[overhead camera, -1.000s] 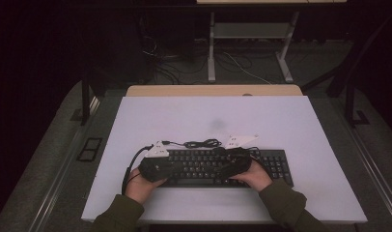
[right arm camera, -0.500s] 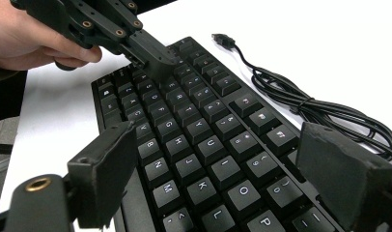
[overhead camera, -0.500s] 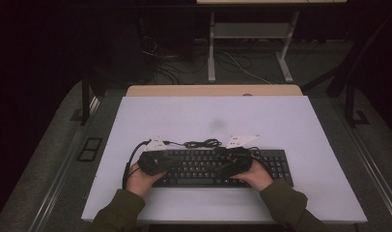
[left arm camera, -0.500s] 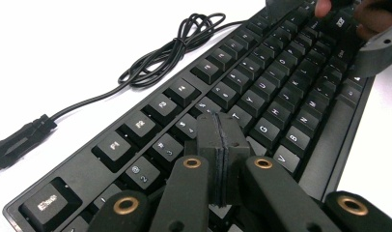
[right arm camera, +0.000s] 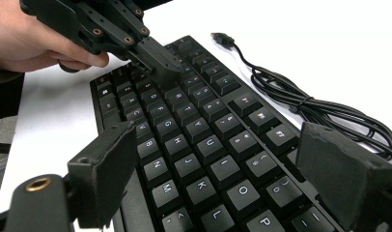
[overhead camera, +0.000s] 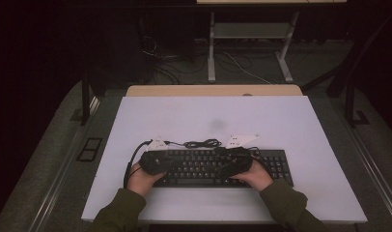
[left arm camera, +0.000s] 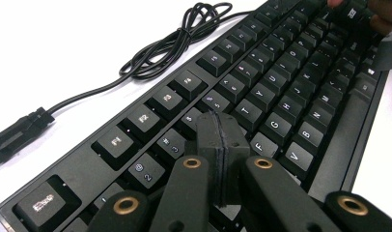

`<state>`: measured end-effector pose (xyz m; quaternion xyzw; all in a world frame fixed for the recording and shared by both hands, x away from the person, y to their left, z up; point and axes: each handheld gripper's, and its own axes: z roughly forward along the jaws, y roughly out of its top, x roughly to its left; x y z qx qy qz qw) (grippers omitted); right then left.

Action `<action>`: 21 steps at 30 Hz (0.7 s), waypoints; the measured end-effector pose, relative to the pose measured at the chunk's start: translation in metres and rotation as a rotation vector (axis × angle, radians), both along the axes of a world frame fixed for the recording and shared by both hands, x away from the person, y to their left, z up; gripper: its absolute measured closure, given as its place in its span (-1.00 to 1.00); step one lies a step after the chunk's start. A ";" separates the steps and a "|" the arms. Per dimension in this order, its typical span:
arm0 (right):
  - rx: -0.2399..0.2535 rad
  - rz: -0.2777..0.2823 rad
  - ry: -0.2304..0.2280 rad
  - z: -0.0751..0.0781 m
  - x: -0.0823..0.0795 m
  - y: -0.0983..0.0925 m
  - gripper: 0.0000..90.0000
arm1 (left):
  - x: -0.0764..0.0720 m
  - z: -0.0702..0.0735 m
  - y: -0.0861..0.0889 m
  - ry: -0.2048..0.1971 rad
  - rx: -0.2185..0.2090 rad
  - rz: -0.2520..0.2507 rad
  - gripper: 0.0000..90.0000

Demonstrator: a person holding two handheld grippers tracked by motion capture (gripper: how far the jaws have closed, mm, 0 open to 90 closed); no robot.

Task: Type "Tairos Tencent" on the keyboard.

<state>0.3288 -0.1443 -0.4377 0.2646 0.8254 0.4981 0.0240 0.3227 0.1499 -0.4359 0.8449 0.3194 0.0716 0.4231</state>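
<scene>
A black keyboard (overhead camera: 203,166) lies across the near part of the white table (overhead camera: 213,116). Its black cable (left arm camera: 175,43) is coiled behind it and ends in a loose USB plug (left arm camera: 20,128). My left gripper (left arm camera: 218,133) is shut with nothing in it, and its tip rests low over the number and letter keys at the keyboard's left part (right arm camera: 158,60). My right gripper (right arm camera: 228,169) hovers open above the right-hand letter keys, its jaws wide apart and empty. In the high view the left gripper (overhead camera: 160,162) and right gripper (overhead camera: 230,164) point toward each other over the keyboard.
Bare white tabletop stretches behind and to both sides of the keyboard. A wooden strip (overhead camera: 213,90) borders the table's far edge. Beyond it, on the dark floor, stand a desk frame (overhead camera: 247,43) and loose cables (overhead camera: 160,53).
The left gripper has shifted very slightly toward the far side of the keyboard. The right gripper has kept still.
</scene>
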 end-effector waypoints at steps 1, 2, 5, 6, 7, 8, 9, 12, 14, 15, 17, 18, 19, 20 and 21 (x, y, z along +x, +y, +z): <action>0.000 -0.001 0.000 0.000 0.000 0.000 -0.68 | 0.000 0.000 0.000 0.001 -0.003 0.001 0.98; 0.000 -0.002 0.000 0.000 0.000 0.000 -0.68 | 0.000 0.000 0.000 0.002 -0.004 -0.001 0.98; 0.000 -0.002 0.001 0.000 0.000 0.000 -0.68 | 0.000 0.000 0.000 0.004 -0.003 -0.001 0.98; 0.000 -0.003 0.001 0.000 0.000 0.000 -0.68 | 0.001 0.000 0.000 0.003 -0.003 -0.001 0.98; 0.000 -0.003 0.002 0.000 0.000 0.000 -0.68 | 0.001 -0.001 0.000 0.003 -0.002 -0.003 0.98; 0.000 -0.003 0.001 0.000 0.000 0.000 -0.68 | 0.001 -0.001 0.000 0.004 0.000 -0.001 0.98; 0.000 -0.003 0.001 0.000 0.000 0.000 -0.68 | 0.001 -0.001 0.000 0.007 0.022 -0.010 0.98; 0.000 -0.005 0.002 0.000 0.000 0.000 -0.68 | 0.002 -0.002 0.000 0.014 0.005 -0.001 0.98; 0.000 -0.006 0.001 0.000 0.000 0.000 -0.68 | 0.002 -0.002 0.000 0.015 0.007 -0.001 0.98; 0.000 -0.006 0.001 0.000 0.000 0.000 -0.68 | 0.001 -0.002 0.000 0.016 0.009 0.000 0.98; -0.001 -0.006 0.001 0.000 0.000 0.000 -0.68 | 0.002 -0.002 0.000 0.017 0.004 0.001 0.98; -0.001 -0.006 0.001 0.000 0.000 0.000 -0.68 | 0.002 -0.002 0.000 0.018 0.002 0.002 0.98; 0.000 -0.006 0.001 0.000 0.000 0.000 -0.68 | 0.002 -0.002 0.000 0.018 0.003 0.002 0.98; 0.000 -0.007 0.002 0.000 0.000 0.000 -0.68 | 0.002 -0.002 0.000 0.018 0.005 0.002 0.98; -0.001 -0.007 0.001 0.000 0.000 0.000 -0.67 | 0.002 -0.002 0.000 0.017 0.006 0.002 0.98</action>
